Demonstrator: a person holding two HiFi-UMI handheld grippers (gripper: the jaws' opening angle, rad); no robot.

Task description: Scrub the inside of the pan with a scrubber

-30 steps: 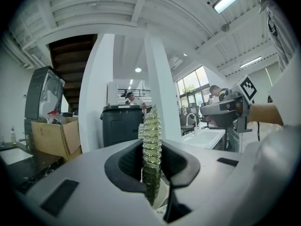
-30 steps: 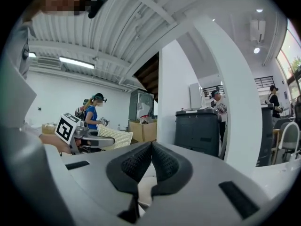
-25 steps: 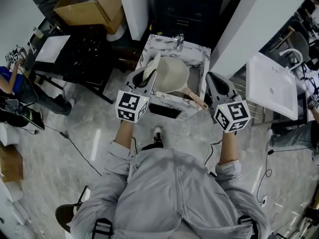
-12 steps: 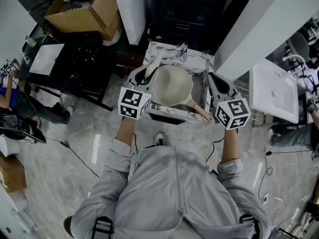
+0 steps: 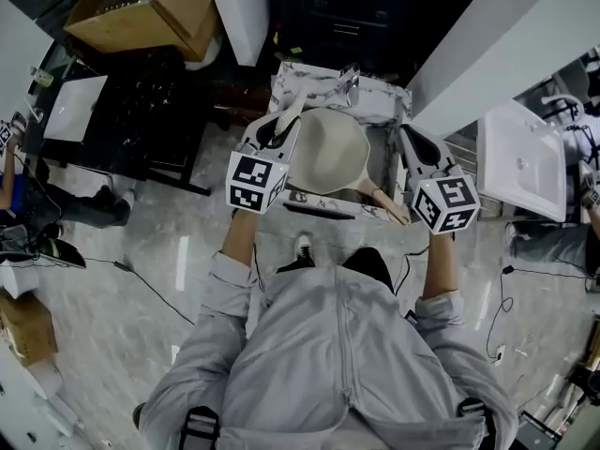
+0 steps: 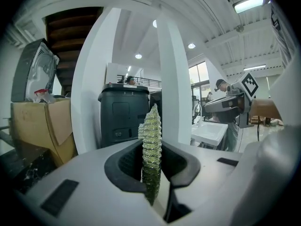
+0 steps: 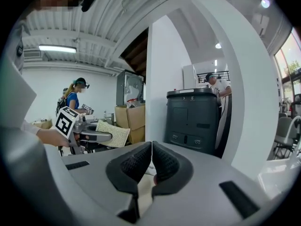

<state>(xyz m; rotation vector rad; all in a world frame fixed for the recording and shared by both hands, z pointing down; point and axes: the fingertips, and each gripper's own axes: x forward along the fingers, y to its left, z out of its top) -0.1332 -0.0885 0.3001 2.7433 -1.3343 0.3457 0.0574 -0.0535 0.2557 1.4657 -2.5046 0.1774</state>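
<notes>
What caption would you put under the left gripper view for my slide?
Left gripper clamps a mesh scrubber upright, edge-on, between its jaws.

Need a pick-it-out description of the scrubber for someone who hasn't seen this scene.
Find the marble-patterned sink counter in front of the person, with a pale pan at its middle. At its left edge is the left hand-held gripper, shut on the scrubber. It is the thin, yellow-green mesh pad standing on edge between the jaws, unlike the smooth round pan beside it.
</notes>
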